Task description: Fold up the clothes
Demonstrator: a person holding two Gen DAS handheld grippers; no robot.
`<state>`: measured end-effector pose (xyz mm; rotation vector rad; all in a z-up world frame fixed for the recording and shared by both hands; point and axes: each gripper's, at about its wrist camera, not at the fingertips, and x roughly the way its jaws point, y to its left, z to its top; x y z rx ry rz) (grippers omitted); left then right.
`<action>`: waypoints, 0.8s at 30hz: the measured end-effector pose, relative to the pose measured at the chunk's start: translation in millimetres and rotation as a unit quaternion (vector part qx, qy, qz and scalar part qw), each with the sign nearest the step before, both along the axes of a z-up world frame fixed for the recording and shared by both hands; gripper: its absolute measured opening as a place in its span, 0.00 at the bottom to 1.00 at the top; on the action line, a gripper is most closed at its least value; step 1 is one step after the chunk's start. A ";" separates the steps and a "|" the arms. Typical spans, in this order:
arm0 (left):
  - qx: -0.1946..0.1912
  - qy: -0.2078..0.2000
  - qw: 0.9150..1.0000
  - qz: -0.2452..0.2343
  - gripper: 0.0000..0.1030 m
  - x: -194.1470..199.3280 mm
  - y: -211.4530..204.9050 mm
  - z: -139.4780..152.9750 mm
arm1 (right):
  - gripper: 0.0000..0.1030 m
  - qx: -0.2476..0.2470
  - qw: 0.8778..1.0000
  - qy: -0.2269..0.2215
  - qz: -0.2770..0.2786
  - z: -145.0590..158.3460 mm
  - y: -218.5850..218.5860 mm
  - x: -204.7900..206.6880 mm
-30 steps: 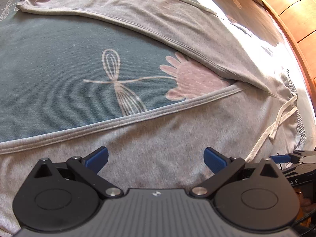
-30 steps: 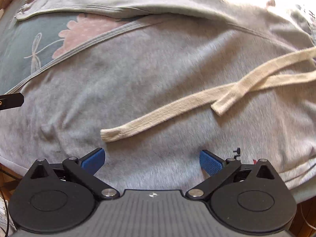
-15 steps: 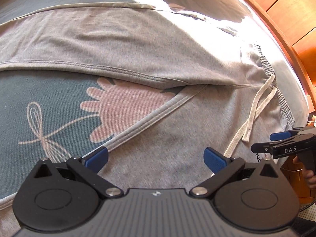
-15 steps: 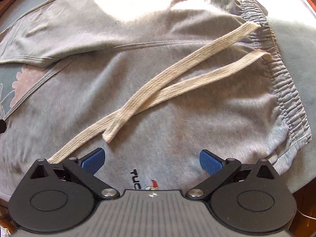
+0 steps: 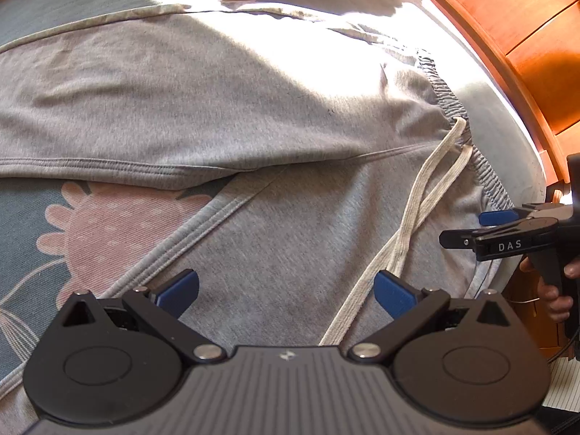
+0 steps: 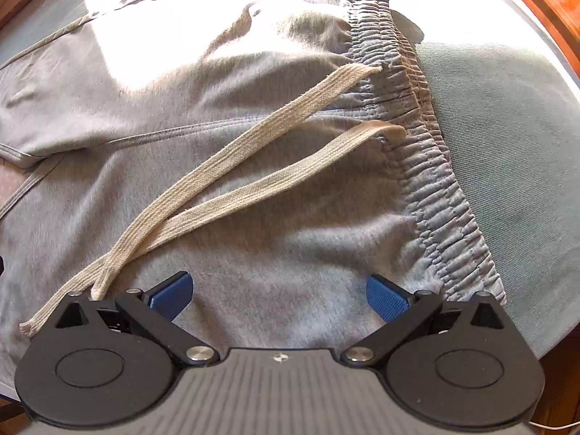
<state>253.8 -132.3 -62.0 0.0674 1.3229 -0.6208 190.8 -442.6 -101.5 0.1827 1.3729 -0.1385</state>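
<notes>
The only legible writing is "DAS", in white letters on the side of the right claw (image 5: 485,230), seen at the right edge of the left wrist view with a hand (image 5: 554,290) wrapped round its grip. The grey sweatpants (image 5: 253,116) lie spread flat on a bed sheet (image 5: 32,214) of blue-grey cloth printed with a pink flower (image 5: 108,224). Their 2 legs part in a V over the print. The gathered waistband (image 6: 431,166) runs toward the bed's right side, where orange wooden panels (image 5: 522,25) stand just beyond. 2 cream drawstrings (image 6: 253,152) trail from the waistband across the front and cross near the right claw's left finger. Strong sunlight washes out the far leg. The left claw (image 5: 286,290) is spread wide over the near leg, holding nothing; the right claw is likewise spread and empty, above the hip area beside the waistband.
</notes>
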 end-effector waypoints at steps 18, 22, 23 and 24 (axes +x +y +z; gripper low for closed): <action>0.016 0.039 0.999 0.000 0.99 -7.3 4.8 -32.5 | 1.00 0.008 0.999 -0.049 0.016 9.1 -12.4 -7.2; -0.006 0.048 0.999 0.018 0.99 -4.3 12.9 -32.9 | 1.00 0.001 0.990 -0.129 0.054 41.4 -17.3 36.7; -0.013 0.052 0.998 0.026 0.99 -2.6 15.4 -33.3 | 1.00 0.002 0.987 -0.146 0.070 45.1 -19.6 58.0; -0.018 0.056 0.998 0.031 0.99 -1.6 17.0 -33.6 | 1.00 0.002 0.984 -0.156 0.084 48.1 -18.6 76.0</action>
